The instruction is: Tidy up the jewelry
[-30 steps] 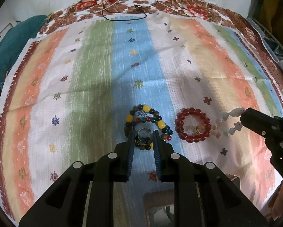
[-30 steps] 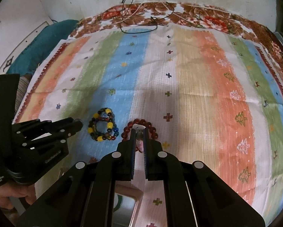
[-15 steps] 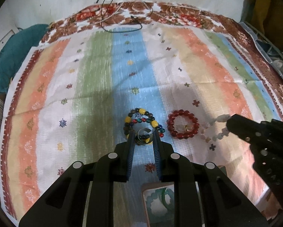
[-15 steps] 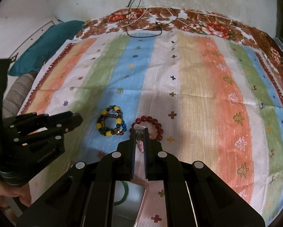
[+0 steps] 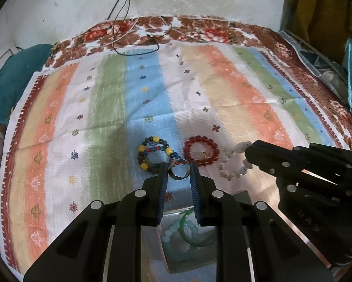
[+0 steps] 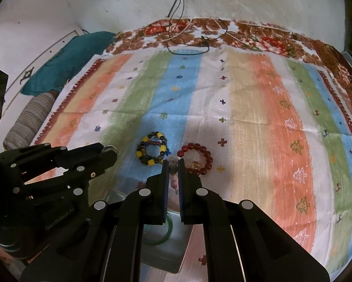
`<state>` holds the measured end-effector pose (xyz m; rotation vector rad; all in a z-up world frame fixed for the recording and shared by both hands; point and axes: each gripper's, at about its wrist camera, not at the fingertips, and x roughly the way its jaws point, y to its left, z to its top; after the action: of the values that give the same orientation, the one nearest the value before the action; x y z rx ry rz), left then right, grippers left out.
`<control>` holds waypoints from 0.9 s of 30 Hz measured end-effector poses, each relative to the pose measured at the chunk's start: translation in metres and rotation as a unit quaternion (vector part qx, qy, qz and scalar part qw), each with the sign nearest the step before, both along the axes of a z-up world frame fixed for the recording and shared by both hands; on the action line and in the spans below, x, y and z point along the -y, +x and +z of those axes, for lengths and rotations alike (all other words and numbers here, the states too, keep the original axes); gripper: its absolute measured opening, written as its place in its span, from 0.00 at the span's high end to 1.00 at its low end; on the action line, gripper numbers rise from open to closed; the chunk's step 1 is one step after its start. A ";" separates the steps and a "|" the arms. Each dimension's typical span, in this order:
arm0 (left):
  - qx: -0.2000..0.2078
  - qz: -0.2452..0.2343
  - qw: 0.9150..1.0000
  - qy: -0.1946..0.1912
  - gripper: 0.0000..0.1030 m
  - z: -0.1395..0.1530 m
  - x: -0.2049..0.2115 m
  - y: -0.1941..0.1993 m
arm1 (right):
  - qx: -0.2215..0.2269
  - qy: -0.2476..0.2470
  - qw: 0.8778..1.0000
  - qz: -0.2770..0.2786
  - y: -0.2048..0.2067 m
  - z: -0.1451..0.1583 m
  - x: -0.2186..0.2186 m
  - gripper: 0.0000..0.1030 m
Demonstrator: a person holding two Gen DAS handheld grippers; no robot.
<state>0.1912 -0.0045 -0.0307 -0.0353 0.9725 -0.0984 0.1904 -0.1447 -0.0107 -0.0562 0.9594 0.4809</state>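
Now left tool (image 5: pixel 178 172) pinching a silver ring (image 5: pixel 179 172), right tool (image 6: pixel 173 168) clamped on a pale bead bracelet (image 6: pixel 173 169).

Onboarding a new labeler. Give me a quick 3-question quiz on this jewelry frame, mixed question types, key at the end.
1. True or false: the left gripper holds a silver ring.
2. Multiple choice: what does the right gripper hold? A) red bead bracelet B) pale stone bracelet C) green bangle
3. Short answer: which two bracelets lie free on the striped cloth?

Key
1. True.
2. B. The pale stone bracelet hangs from its tips in the left wrist view.
3. The multicolour bead bracelet and the red bead bracelet. The green bangle sits in the clear box below.
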 end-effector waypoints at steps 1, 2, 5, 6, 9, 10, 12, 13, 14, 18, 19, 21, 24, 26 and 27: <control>0.001 -0.001 1.000 -0.001 0.82 0.001 0.001 -0.003 | 0.001 0.000 1.000 0.001 -0.003 0.001 0.000 0.92; 0.002 -0.002 1.000 -0.002 0.82 0.002 0.001 -0.005 | 0.002 0.001 1.000 0.001 -0.004 0.002 0.001 0.92; 0.003 -0.003 1.000 -0.002 0.82 0.004 0.001 -0.011 | 0.003 0.005 1.000 0.002 -0.011 0.005 0.003 0.92; 0.005 -0.003 1.000 -0.002 0.82 0.005 0.002 -0.013 | 0.004 0.007 1.000 0.003 -0.013 0.006 0.003 0.92; 0.010 -0.003 1.000 -0.007 0.82 0.010 0.001 -0.020 | 0.008 0.012 1.000 0.006 -0.022 0.010 0.005 0.92; 0.013 -0.003 1.000 -0.009 0.82 0.012 0.001 -0.023 | 0.010 0.013 1.000 0.007 -0.024 0.011 0.006 0.92; 0.017 -0.003 1.000 -0.012 0.82 0.015 0.001 -0.029 | 0.014 0.014 1.000 0.009 -0.029 0.014 0.007 0.92; 0.020 -0.003 1.000 -0.014 0.82 0.016 0.001 -0.032 | 0.016 0.015 1.000 0.011 -0.033 0.015 0.008 0.92; 0.021 -0.003 1.000 -0.015 0.82 0.017 0.001 -0.035 | 0.017 0.016 1.000 0.011 -0.035 0.016 0.009 0.92; 0.020 -0.002 1.000 -0.019 0.82 0.017 0.000 -0.042 | 0.016 0.017 1.000 0.012 -0.042 0.015 0.011 0.92; 0.019 -0.002 1.000 -0.018 0.82 0.016 0.000 -0.044 | 0.015 0.018 1.000 0.013 -0.045 0.015 0.012 0.92; 0.020 -0.002 1.000 -0.019 0.82 0.017 0.001 -0.047 | 0.014 0.017 1.000 0.013 -0.048 0.014 0.013 0.92; 0.024 -0.001 0.999 -0.023 0.82 0.019 0.000 -0.052 | 0.012 0.017 1.000 0.014 -0.053 0.013 0.014 0.92; 0.024 -0.001 0.999 -0.023 0.82 0.018 0.001 -0.055 | 0.011 0.018 1.000 0.015 -0.055 0.012 0.015 0.92; 0.023 -0.001 0.999 -0.023 0.82 0.019 0.000 -0.054 | 0.011 0.018 1.000 0.015 -0.056 0.012 0.015 0.92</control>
<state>0.1376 -0.0046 -0.0122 -0.0728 0.9235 -0.1231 0.1343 -0.1599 0.0013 -0.0431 0.9283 0.5246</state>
